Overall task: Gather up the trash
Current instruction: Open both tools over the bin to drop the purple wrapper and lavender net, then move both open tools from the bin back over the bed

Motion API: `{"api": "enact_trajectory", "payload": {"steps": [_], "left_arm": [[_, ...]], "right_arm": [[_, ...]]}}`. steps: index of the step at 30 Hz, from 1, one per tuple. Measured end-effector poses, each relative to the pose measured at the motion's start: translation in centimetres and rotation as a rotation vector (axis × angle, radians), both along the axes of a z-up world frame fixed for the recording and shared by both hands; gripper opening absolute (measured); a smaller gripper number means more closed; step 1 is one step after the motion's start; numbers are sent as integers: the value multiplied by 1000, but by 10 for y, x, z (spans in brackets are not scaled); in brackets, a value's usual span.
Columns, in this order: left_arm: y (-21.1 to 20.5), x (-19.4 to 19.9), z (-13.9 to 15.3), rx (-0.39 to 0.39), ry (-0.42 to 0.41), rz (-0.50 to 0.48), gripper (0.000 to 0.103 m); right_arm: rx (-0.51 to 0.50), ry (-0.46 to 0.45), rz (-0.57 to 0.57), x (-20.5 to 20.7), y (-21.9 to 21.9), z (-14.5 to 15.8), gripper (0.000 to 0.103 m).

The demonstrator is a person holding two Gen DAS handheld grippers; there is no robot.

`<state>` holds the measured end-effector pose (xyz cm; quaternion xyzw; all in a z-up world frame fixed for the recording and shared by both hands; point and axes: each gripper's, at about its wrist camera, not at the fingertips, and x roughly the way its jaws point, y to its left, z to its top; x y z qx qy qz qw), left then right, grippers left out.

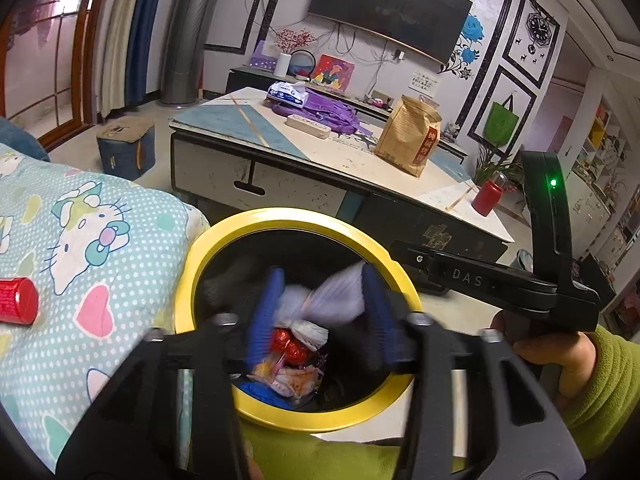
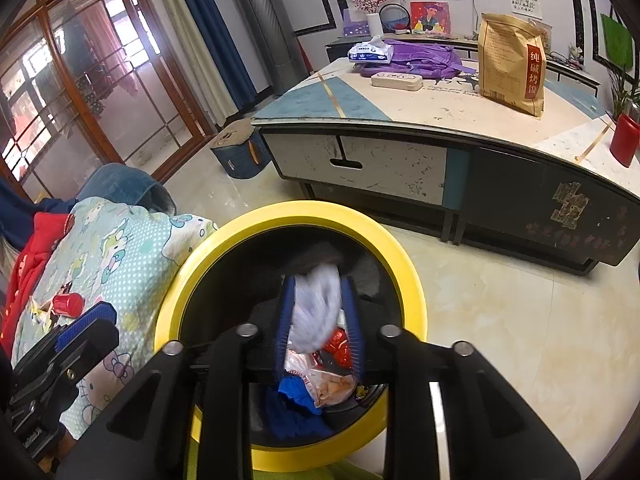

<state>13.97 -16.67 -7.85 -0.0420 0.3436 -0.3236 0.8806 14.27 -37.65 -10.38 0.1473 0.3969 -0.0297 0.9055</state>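
A round bin with a yellow rim [image 1: 224, 236] [image 2: 320, 210] stands on the floor right below both grippers. Inside it lie red wrappers [image 1: 290, 346], a pale snack bag [image 2: 328, 384] and something blue [image 2: 292, 408]. My left gripper [image 1: 322, 308] hangs over the bin's mouth with its blue fingers wide apart; a blurred white wad [image 1: 332, 296] sits loose between them. My right gripper [image 2: 319, 320] is also over the bin, fingers narrowly apart, with a blurred white wad [image 2: 316, 304] in the gap. A small red cap [image 1: 16, 300] [image 2: 68, 304] lies on the blanket to the left.
A cartoon-cat blanket [image 1: 92, 240] presses against the bin's left side. Behind the bin is a low table [image 1: 304, 184] with a brown paper bag [image 1: 412, 136], a purple bag [image 2: 416, 60], a tissue pack [image 2: 370, 52] and a red bottle [image 1: 486, 196]. A blue stool [image 1: 126, 146] stands further left.
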Motion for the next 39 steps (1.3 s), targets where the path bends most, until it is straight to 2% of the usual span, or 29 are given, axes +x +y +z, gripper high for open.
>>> {"api": "enact_trajectory", "payload": {"steps": [3, 4, 7, 16, 22, 28, 39], "left_arm": [[5, 0, 2, -13, 2, 16, 70], [8, 0, 2, -20, 3, 26, 82], [14, 0, 5, -33, 2, 54, 92], [30, 0, 14, -27, -16, 138, 92], [43, -7, 24, 12, -70, 201, 92], [60, -12, 34, 11, -106, 261, 92], [101, -24, 48, 5, -158, 382, 92]], "right_arm": [[3, -8, -9, -1, -2, 2, 39], [6, -12, -14, -1, -3, 3, 45], [11, -19, -19, -2, -4, 4, 50], [-8, -54, -3, -5, 1, 12, 57], [-26, -100, 41, -8, 14, 23, 59], [-32, -143, 86, -14, 26, 35, 65], [-49, -202, 190, -22, 59, 54, 66]]}}
